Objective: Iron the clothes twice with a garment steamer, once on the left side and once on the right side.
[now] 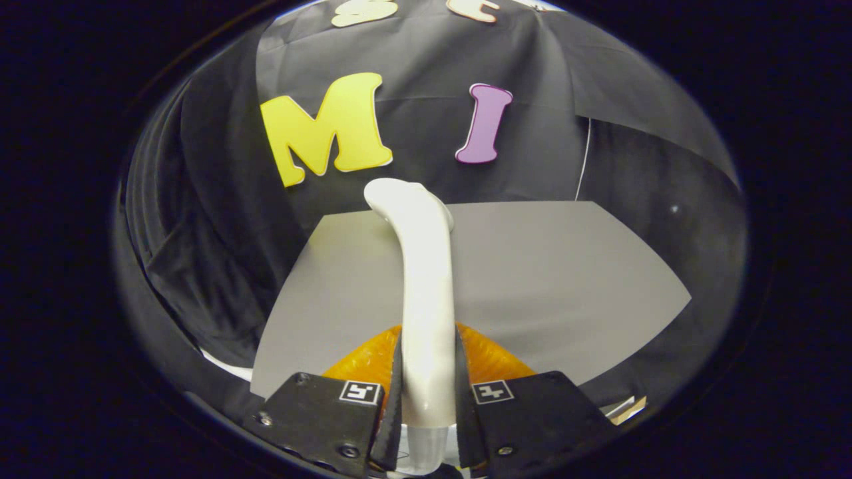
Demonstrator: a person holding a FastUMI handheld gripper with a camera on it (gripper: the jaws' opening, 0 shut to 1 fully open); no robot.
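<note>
A white garment steamer [423, 279] stands up between my fingers, its long handle rising ahead and its head bending away at the top. My gripper [427, 392] is shut on the steamer's handle, both fingers pressing its sides. Under the fingers and just ahead of them lies an orange garment [492, 359] with a fine ribbed texture, mostly hidden by the gripper. It rests on a grey table mat [566, 279].
The grey mat spreads ahead and to the right of the steamer. Black cloth of the booth wall hangs behind and on the left side. A thin white cord [584, 159] runs down the wall at the right.
</note>
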